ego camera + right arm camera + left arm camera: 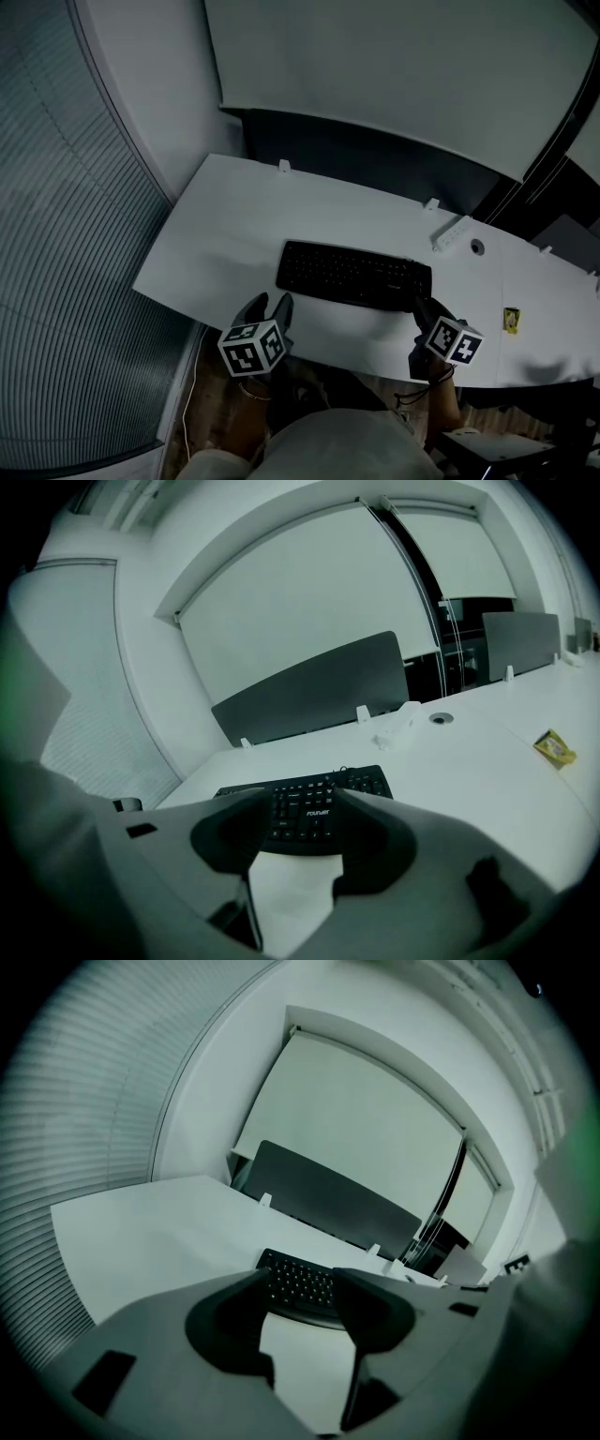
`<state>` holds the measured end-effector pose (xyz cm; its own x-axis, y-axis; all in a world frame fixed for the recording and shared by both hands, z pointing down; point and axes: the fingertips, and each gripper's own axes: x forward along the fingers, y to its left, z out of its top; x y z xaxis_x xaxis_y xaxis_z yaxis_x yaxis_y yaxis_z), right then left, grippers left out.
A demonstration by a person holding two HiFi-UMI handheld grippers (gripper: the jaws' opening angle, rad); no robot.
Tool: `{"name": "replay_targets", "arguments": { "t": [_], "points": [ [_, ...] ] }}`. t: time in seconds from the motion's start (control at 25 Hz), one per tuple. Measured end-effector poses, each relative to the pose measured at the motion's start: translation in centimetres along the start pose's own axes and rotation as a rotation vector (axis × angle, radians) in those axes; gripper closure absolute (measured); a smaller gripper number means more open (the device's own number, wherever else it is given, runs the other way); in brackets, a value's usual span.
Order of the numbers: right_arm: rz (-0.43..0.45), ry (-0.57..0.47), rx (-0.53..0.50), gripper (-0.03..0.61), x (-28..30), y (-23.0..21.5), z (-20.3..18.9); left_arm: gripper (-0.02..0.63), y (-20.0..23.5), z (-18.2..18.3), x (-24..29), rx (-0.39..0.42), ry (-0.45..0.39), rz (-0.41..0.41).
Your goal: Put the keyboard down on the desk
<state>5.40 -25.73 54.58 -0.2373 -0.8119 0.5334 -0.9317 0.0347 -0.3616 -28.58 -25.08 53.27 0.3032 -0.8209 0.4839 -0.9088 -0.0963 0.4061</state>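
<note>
we see the flat black keyboard [354,275] lying on the smooth white desk [216,253]; left gripper [269,307] and right gripper [428,314] hang just near of it, curved jaws apart, empty.

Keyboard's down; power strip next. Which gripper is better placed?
Probably right: the right gripper, open, is on the power strip's side; the left gripper is at the keyboard's far end.
</note>
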Motion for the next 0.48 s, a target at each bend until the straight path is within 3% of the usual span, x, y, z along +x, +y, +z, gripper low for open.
{"name": "replay_targets", "arguments": {
  "t": [0.2, 0.36, 0.48],
  "points": [
    [0.001, 0.010, -0.017, 0.379, -1.1, 1.2, -1.0, 0.523, -0.3, -0.1, -1.8, -0.010, -0.046, -0.032],
    [0.005, 0.009, -0.026, 0.379, -1.7, 1.6, -1.6, 0.588, -1.2, -0.1, -2.2, 0.018, -0.065, -0.055],
    [0.014, 0.000, -0.038, 0.379, -2.0, 2.2, -1.8, 0.600, -1.9, -0.5, -2.4, 0.051, -0.054, -0.067]
  ]
}}
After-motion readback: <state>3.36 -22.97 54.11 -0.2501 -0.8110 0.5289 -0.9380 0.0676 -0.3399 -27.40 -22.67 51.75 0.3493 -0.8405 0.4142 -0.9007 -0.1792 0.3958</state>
